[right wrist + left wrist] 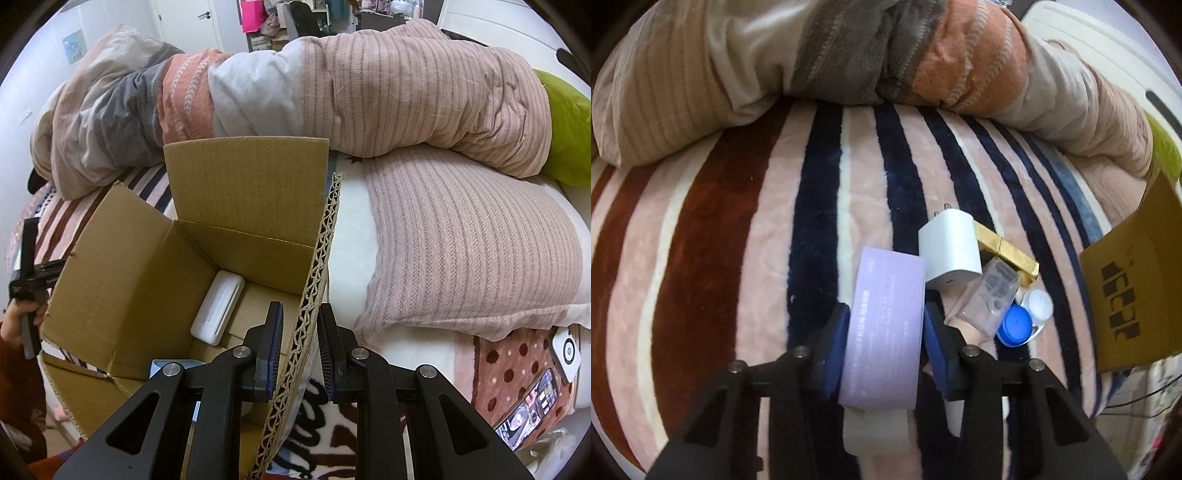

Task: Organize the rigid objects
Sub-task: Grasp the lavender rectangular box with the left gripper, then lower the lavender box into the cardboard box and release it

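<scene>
1. Left wrist view: the left hand-held gripper [884, 345] is seen clamped on a lilac box [882, 332], both blue pads pressed to its long sides. The box is held just above a striped blanket [738, 240] on the bed.
2. Just right of the box, a cluster of small items is noted on the blanket: a white charger [951, 247], prongs pointing away; a gold bar [1008, 253] touching it behind; a clear sachet [990, 295]; a blue-and-white lens case [1025, 317].
3. A cardboard flap with black print [1126, 295] is seen at the right edge. A rolled duvet [849, 55] lies across the far side.
4. Right wrist view: the right hand-held gripper [300, 349] is set astride the corrugated edge of the box flap [314, 295]; a gap shows on the right side, so the jaws are recorded as apart, not pinching.
5. Inside the cardboard box [110, 277], a white case [218, 307] lies on the floor against the far wall.
6. A phone [532, 410] is seen lower right, a pillow [461, 240] beside the box.
</scene>
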### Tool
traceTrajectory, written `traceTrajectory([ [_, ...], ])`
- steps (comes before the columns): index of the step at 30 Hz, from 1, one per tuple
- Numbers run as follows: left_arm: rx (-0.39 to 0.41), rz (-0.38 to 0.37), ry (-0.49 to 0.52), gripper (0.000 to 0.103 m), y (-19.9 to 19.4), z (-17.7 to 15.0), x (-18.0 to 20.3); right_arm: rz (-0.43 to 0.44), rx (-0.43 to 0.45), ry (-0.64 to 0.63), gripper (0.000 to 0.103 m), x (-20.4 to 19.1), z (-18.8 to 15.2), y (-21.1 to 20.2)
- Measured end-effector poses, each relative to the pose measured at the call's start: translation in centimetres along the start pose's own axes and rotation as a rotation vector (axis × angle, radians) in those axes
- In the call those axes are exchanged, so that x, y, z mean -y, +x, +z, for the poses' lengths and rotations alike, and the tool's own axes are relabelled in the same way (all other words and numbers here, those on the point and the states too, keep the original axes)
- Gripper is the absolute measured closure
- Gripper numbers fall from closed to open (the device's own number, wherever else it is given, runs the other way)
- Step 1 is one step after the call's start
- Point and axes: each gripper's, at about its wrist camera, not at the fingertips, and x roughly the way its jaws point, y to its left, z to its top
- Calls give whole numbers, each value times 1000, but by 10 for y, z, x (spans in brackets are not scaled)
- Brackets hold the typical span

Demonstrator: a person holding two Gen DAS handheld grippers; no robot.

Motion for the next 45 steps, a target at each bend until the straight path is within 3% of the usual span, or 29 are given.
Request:
traceTrajectory([
  [8, 0, 65, 86, 69, 0, -22, 5, 2, -1, 3, 87, -1, 1, -1],
  [15, 114, 85, 137, 69, -44, -13, 20, 3, 1, 6, 87, -2, 1, -1],
  [19, 179, 26, 200, 69, -82, 8, 53, 3, 1, 6, 87, -2, 0, -1],
  [26, 247, -124, 400, 69, -124, 38, 162, 4, 3, 7, 87, -2, 1, -1],
  [31, 184, -226, 516, 69, -111, 49, 244, 8, 10, 8, 87, -1, -1, -2],
  [34, 105, -215, 547, 69, -86, 56, 279, 9, 13, 4, 87, 0, -2, -2],
  [39, -7, -204, 552, 69, -54, 62, 300, 9, 14, 3, 87, -1, -3, -2],
  [42, -38, -210, 563, 69, -47, 56, 300, 8, 15, 2, 87, -1, -4, -3],
  [45, -38, -204, 573, 60, -48, 52, 299, 7, 15, 2, 87, -1, -4, -3],
])
